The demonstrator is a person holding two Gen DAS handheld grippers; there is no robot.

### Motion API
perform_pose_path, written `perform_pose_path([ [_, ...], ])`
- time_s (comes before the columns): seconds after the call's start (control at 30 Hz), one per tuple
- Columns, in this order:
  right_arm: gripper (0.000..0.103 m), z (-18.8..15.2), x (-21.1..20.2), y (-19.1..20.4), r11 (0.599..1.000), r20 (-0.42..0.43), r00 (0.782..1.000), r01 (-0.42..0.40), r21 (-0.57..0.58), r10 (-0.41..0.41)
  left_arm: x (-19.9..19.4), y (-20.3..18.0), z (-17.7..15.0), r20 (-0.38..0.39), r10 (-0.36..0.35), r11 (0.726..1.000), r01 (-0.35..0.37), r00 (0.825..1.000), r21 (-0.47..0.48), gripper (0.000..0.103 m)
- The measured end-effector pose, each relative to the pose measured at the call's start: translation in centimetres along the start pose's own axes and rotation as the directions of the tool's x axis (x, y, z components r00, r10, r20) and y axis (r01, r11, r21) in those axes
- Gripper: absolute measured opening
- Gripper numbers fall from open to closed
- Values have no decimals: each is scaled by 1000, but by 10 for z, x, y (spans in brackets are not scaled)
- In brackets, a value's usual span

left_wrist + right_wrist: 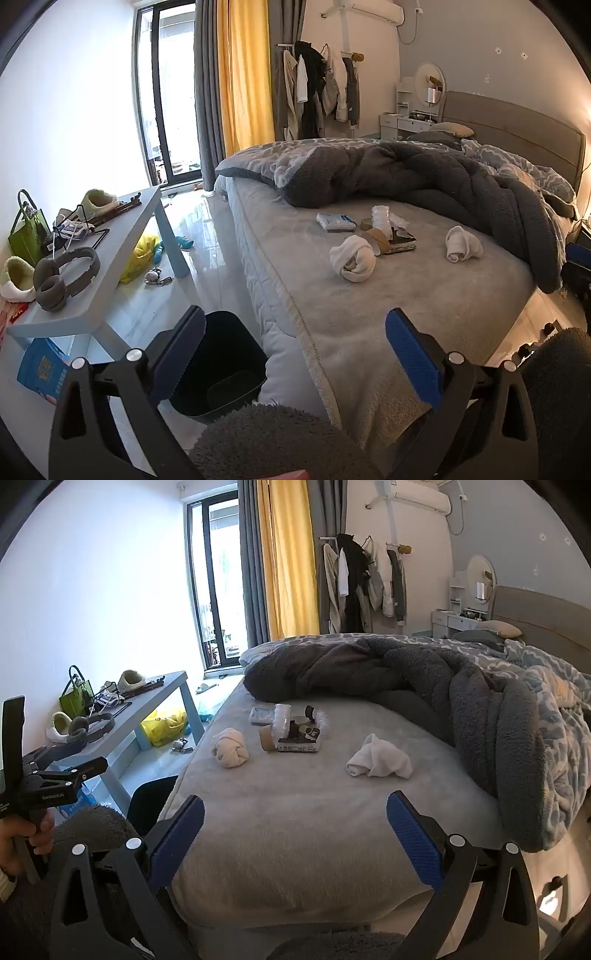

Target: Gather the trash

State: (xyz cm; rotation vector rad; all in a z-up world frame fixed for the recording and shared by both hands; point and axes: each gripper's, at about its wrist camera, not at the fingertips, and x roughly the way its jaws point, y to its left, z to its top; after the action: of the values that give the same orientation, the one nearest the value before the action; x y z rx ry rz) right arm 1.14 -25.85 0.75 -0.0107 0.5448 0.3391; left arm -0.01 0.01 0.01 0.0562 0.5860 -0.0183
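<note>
A: So, nearest first. What are the tools doing?

B: The left gripper (295,354) has its blue pads spread wide with nothing between them, hanging over the foot corner of the bed (424,295). The right gripper (295,834) is released the same way, over the grey blanket at the foot edge.

A: And a bin?

B: A black bin (225,365) stands on the floor at about 7 o'clock in the left view, just beside the bed's corner and next to the leg of the blue side table (122,240).

A: Where is the trash?

B: Mid-bed, around 12 o'clock from both grippers and well apart from them. There's a cluster: a cardboard tape roll (266,737) touching a small dark box (300,743), with a clear plastic wrapper (281,720) on top and a flat tissue pack (260,715) just behind at 11 o'clock.

A: Anything beside it?

B: Two balled white socks (231,751), one at 10 o'clock of the cluster's near side, the other (378,761) at 2 o'clock, both apart from it.

A: Farther back?

B: A rumpled dark grey comforter (424,679) heaped behind the cluster, then a clothes rack (362,587) and yellow curtain (288,561) at the far wall.
</note>
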Motion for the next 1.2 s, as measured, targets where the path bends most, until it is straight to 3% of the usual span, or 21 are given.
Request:
perform_pose_path([
  [1.2,100,-1,2,-2,1000,-4,1000,-2,2,2,0,0,0,-1,0,1000,0,1000,0,100],
])
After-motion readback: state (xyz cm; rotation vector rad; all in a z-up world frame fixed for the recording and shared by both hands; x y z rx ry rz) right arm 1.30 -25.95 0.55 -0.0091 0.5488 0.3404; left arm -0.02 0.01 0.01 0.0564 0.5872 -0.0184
